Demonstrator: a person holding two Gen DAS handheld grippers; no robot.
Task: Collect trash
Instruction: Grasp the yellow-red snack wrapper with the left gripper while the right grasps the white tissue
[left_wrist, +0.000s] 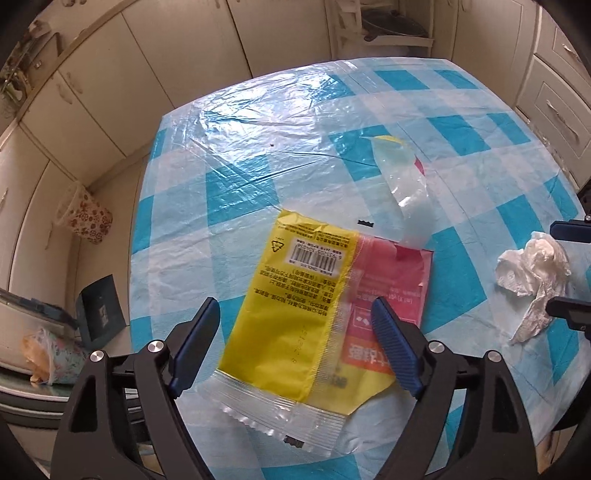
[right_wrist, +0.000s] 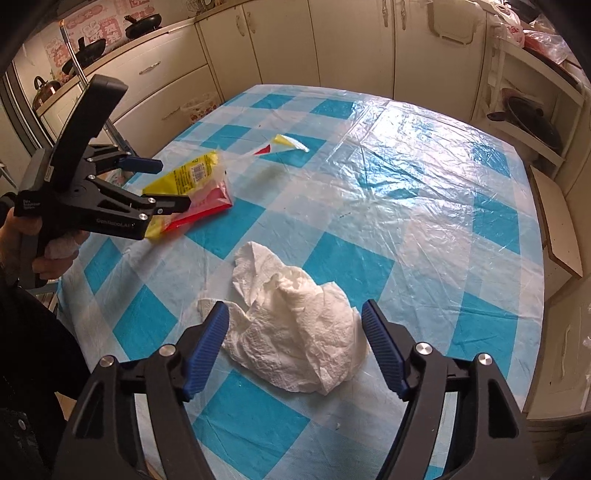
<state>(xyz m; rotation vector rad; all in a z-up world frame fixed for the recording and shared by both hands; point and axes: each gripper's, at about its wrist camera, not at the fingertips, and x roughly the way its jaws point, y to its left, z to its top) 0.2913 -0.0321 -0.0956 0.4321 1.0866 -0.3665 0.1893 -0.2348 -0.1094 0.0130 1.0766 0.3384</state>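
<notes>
- The yellow-and-red wrapper (left_wrist: 317, 317) is laid flat on the checked tablecloth (left_wrist: 236, 173), framed by the spread, released fingers of the left gripper (left_wrist: 295, 347); its print is blurred.
- The crumpled tissue (right_wrist: 295, 332) is framed by the right gripper (right_wrist: 295, 350), fingers apart, not pressing it.
- The torn clear strip (left_wrist: 402, 177) is shown fully in the left view only.

A home kitchen: cream cabinets (right_wrist: 436, 44) are lining the walls from 9 to 3 o'clock, pans (right_wrist: 142, 26) and a kettle (right_wrist: 44, 90) are sitting at 10, a checked tablecloth (right_wrist: 424, 177) is covering the table.
</notes>
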